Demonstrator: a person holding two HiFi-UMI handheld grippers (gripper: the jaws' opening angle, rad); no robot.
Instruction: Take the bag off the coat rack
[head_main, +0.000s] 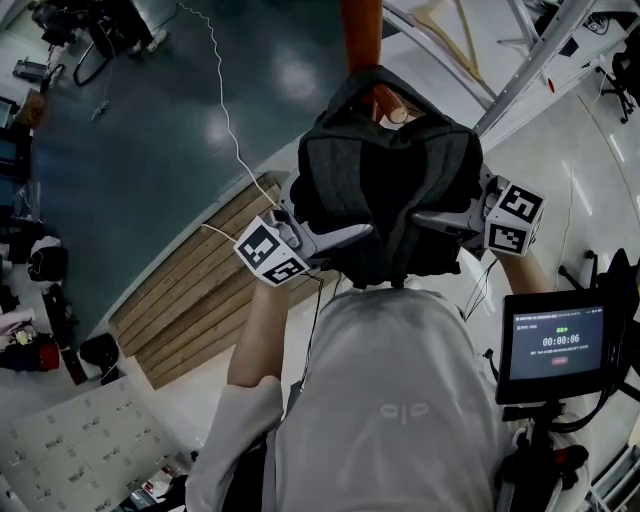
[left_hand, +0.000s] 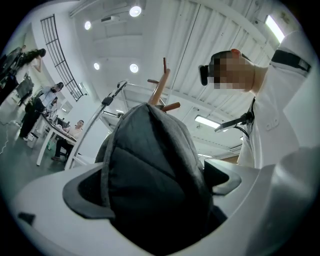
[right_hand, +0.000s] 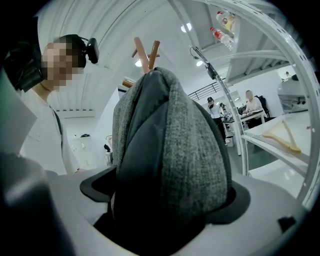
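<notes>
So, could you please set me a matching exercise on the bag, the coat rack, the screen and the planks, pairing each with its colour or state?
Things:
1 bag
2 coat rack
3 screen
4 planks

Descriptions:
A pale wood, flat on the floor
B dark grey fabric
C showing a timer
D reddish-brown pole with pegs

Pairs: 1-B; 2-D; 3-C; 4-A

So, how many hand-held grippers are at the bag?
2. The left hand-held gripper is at the left side of the bag, jaws opening with the bag between them; the right hand-held gripper is at its right side, bag between its jaws. None hidden.
</notes>
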